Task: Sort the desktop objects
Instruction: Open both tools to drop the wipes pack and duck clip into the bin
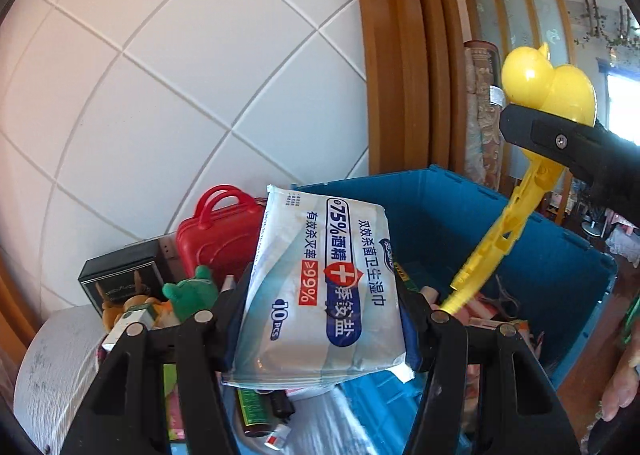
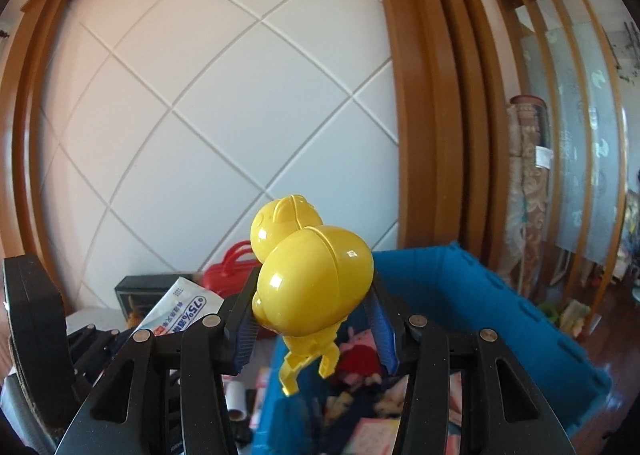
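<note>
We see the wet-wipe pack, white and blue with a red cross on its label, clamped between the blue pads of the left gripper, lifted in front of the open blue bin and tilted with its top edge toward the wall. Beside it, to the right in the left wrist view, the yellow duck-shaped clamp toy is raised in the air, its long ribbed handles hanging down over the bin. In the right wrist view that same toy's rounded yellow body sits squeezed between the two fingers of the right gripper, so that gripper is closed on it, with the handle stubs dangling below. The bin holds a jumble of small things too blurred for us to name. Left of the bin, against the white diamond-panelled wall, we can make out a red toy suitcase, a black box, a green frog-like figure and a large roll of paper. A brown wooden frame borders the wall panel, and a person's hand shows at the right edge of the left wrist view.
</note>
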### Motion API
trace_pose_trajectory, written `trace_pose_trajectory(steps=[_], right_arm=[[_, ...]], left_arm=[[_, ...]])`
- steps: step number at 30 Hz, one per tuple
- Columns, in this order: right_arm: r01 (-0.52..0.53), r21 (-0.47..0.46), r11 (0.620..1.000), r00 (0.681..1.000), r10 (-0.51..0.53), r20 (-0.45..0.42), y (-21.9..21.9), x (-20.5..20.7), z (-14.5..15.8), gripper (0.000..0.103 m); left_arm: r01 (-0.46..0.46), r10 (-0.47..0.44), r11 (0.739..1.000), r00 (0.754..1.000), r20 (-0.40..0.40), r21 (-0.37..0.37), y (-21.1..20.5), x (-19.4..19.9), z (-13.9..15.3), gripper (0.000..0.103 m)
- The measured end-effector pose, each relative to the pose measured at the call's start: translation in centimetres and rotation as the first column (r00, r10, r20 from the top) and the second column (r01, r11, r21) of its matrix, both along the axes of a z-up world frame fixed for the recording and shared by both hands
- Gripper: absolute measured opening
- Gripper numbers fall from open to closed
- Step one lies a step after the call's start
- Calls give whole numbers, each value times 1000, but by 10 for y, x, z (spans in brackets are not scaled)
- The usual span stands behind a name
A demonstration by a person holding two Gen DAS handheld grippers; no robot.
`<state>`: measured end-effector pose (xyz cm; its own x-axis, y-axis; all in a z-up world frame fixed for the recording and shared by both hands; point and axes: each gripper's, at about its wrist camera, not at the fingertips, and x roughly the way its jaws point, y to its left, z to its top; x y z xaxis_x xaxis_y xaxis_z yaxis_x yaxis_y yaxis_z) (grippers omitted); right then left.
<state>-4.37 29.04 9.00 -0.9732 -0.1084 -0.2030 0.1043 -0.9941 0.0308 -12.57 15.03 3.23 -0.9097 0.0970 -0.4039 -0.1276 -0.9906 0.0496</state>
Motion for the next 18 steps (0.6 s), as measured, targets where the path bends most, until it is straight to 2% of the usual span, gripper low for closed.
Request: trace_pose_trajectory(steps=[3, 6, 13, 14, 15, 16, 17, 18], right_arm=[[67, 26, 997, 998, -68, 12, 32, -3, -1, 47], [101, 38, 994, 993, -103, 61, 56, -15, -16, 47], [166, 72, 983, 972, -176, 153, 102, -29, -48, 48], [174, 78, 982, 967, -185, 172, 108, -32, -51, 57], [180, 77, 981, 965, -191, 180, 113, -33, -54, 80], [186, 76, 980, 963, -197, 182, 118, -30, -55, 94], [192, 80, 978, 963, -203, 175, 121, -28, -56, 102], [200, 87, 976, 963, -212, 163, 122, -25, -56, 103]], left_arm=[[41, -41, 999, 999, 15, 4, 34, -5, 0, 59], [71, -70, 998, 997, 39, -2, 64, -12, -3, 59], [122, -120, 993, 985, 128, -7, 106, -23, -23, 61], [125, -122, 992, 983, 138, -13, 109, -24, -26, 64], [123, -118, 992, 983, 143, -23, 113, -24, -27, 68], [116, -111, 993, 984, 142, -29, 115, -24, -27, 74], [104, -98, 994, 985, 144, -36, 116, -24, -29, 83], [95, -89, 995, 986, 143, -35, 113, -25, -29, 85]])
